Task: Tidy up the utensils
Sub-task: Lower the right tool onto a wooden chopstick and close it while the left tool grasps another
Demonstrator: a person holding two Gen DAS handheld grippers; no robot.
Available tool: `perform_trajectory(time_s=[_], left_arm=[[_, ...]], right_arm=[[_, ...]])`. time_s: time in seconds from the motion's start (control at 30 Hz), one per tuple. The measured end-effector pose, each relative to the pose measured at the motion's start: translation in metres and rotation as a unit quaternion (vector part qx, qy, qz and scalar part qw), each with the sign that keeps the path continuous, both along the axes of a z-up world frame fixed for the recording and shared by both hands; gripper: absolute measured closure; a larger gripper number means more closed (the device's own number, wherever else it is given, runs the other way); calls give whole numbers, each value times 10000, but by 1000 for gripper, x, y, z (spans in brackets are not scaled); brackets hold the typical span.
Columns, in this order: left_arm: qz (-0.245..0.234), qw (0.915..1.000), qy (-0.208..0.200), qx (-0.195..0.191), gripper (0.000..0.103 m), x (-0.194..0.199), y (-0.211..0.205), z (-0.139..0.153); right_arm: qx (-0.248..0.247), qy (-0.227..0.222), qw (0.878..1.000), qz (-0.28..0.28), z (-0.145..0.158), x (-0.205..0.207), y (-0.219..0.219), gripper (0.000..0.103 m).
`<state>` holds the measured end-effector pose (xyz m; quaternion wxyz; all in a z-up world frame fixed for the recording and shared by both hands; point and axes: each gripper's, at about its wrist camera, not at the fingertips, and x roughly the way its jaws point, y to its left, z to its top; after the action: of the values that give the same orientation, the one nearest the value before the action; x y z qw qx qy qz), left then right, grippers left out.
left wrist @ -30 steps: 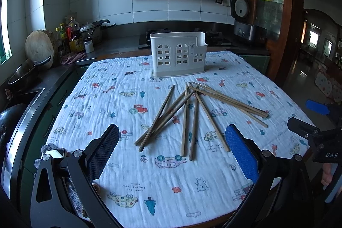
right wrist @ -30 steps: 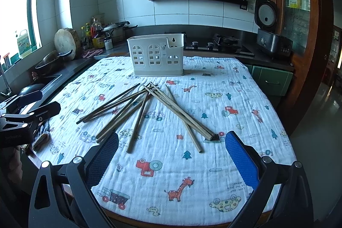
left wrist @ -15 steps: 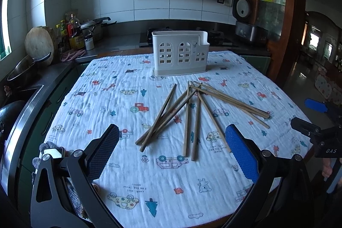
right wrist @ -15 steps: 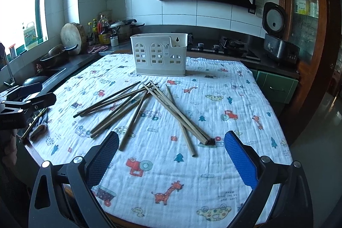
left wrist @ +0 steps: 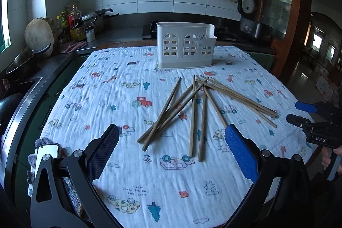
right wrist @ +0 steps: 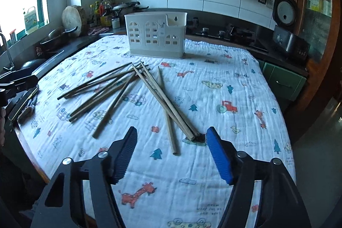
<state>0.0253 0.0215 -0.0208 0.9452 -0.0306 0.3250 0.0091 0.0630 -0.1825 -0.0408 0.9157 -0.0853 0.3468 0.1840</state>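
Note:
Several wooden chopsticks (left wrist: 193, 112) lie crossed in a loose fan on the patterned cloth. Behind them stands a white utensil holder (left wrist: 185, 48) with window-shaped cutouts, also in the right wrist view (right wrist: 156, 35). My left gripper (left wrist: 170, 129) is open just above the cloth, short of the chopsticks' near ends, with nothing between its fingers. My right gripper (right wrist: 172, 130) hovers low over the near ends of a chopstick bundle (right wrist: 168, 106). Its jaws are closing with those ends between the fingertips, and the pads do not touch them.
The table's cloth (left wrist: 119, 95) runs to the front edge. A sink and a pan (left wrist: 23, 59) are on the left counter, with bottles (left wrist: 74, 25) and a round board. A phone (left wrist: 46, 153) lies at the table's left edge. A rice cooker (right wrist: 285, 20) stands on the right.
My right gripper has moved forward and down toward the chopsticks' near ends, and its jaws have narrowed. The left gripper has edged a little closer to the table.

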Motion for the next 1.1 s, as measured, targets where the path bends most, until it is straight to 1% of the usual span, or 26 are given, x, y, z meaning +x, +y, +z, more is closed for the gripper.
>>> perform_trajectory(time_s=[0.07, 0.1, 0.13, 0.17, 0.2, 0.27, 0.47, 0.57, 0.73, 0.83, 0.9, 0.97, 1.1], left_arm=[[2, 10000, 37, 20, 6, 3, 0, -3], [-8, 10000, 48, 15, 6, 4, 0, -4], [-17, 10000, 52, -6, 6, 6, 0, -5], [-25, 10000, 59, -24, 6, 7, 0, -6], [-30, 10000, 73, -39, 8, 9, 1, -7], [-72, 9999, 111, -56, 13, 12, 2, -9], [-201, 9993, 201, -234, 23, 21, 7, -17], [-223, 9990, 283, -261, 27, 26, 9, -22], [-238, 9986, 391, -280, 28, 35, 13, -29], [-277, 9980, 472, -304, 31, 40, 14, -34], [-299, 9977, 538, -298, 34, 44, 14, -39], [-304, 9972, 609, -319, 35, 47, 16, -43], [-354, 9963, 689, -383, 41, 53, 19, -48]], right_arm=[[-57, 85, 9999, 78, -6, 8, -1, 51], [-109, 124, 9998, 99, -9, 11, -1, 55], [-182, 137, 9997, 118, -12, 15, 0, 62], [-204, 171, 9995, 177, -14, 18, 0, 67], [-226, 206, 9992, 255, -17, 21, 0, 69], [-260, 230, 9988, 342, -20, 27, 1, 77], [-458, 284, 9968, 590, -28, 45, 6, 83], [-548, 321, 9958, 667, -33, 54, 7, 86], [-600, 404, 9944, 774, -43, 66, 7, 87], [-625, 399, 9940, 799, -46, 70, 8, 89], [-597, 376, 9942, 810, -45, 70, 8, 92], [-581, 387, 9939, 855, -45, 70, 8, 93], [-724, 280, 9924, 958, -44, 65, 11, 95]])
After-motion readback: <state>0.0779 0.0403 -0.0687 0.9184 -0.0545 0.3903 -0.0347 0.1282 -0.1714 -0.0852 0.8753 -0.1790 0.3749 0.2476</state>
